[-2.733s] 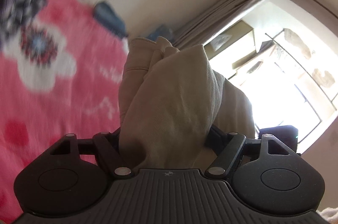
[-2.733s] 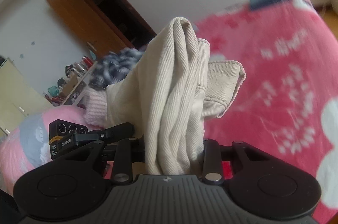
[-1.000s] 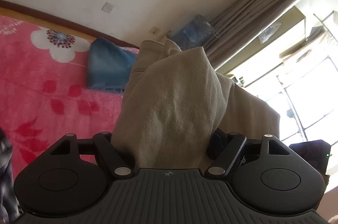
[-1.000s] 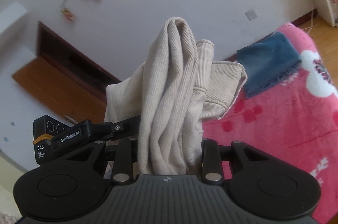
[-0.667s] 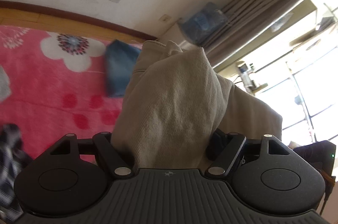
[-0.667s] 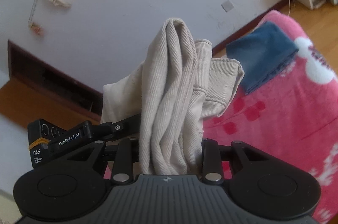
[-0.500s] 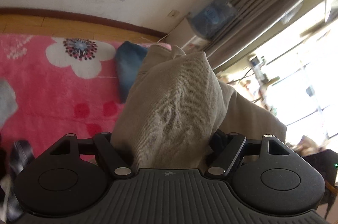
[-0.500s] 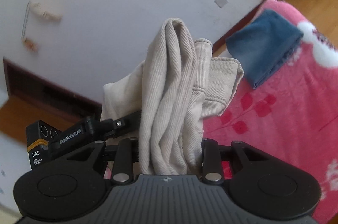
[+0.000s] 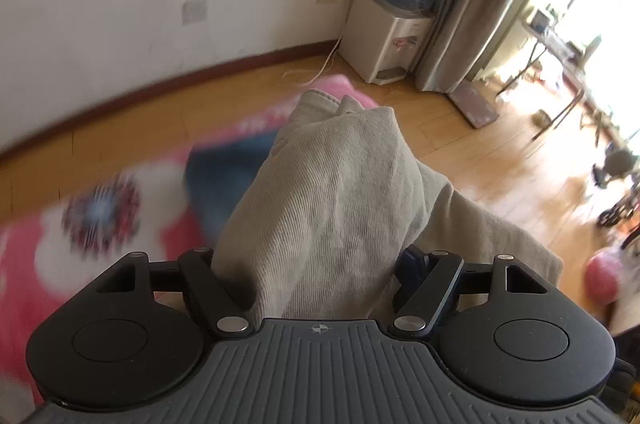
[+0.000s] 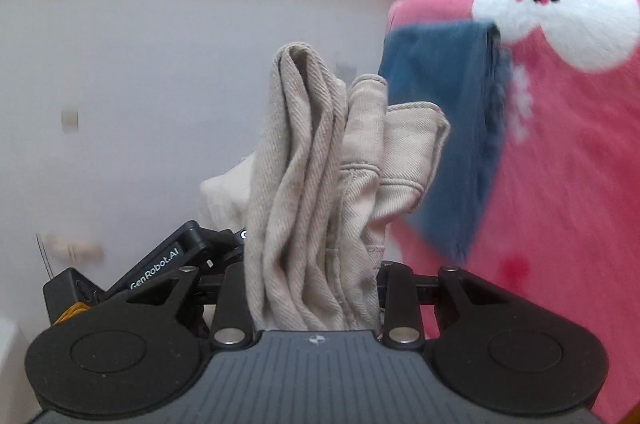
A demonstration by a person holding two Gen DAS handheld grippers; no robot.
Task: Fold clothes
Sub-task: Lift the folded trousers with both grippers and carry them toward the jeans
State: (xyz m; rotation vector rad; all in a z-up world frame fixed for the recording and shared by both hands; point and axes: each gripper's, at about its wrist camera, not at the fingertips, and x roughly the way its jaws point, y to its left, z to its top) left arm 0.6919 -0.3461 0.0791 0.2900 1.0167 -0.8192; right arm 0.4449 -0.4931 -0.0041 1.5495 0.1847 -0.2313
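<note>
A pink flowered blanket [image 10: 560, 164] is lying below, a folded blue garment [image 10: 440, 104] resting on it. I am carrying the bunched beige trousers [image 9: 320, 208] aloft, left tongs [image 9: 320, 280] and right tongs [image 10: 316, 288] both clamping them. I should be keeping both ends level, lowering evenly.

Both wrist views swung downward over the interval. The folded blue garment [image 10: 444, 128] on the pink floral blanket [image 10: 560, 184] came much nearer to the right gripper [image 10: 316, 288]. The wooden floor [image 9: 460, 144] and water dispenser [image 9: 390, 36] entered the left view.
</note>
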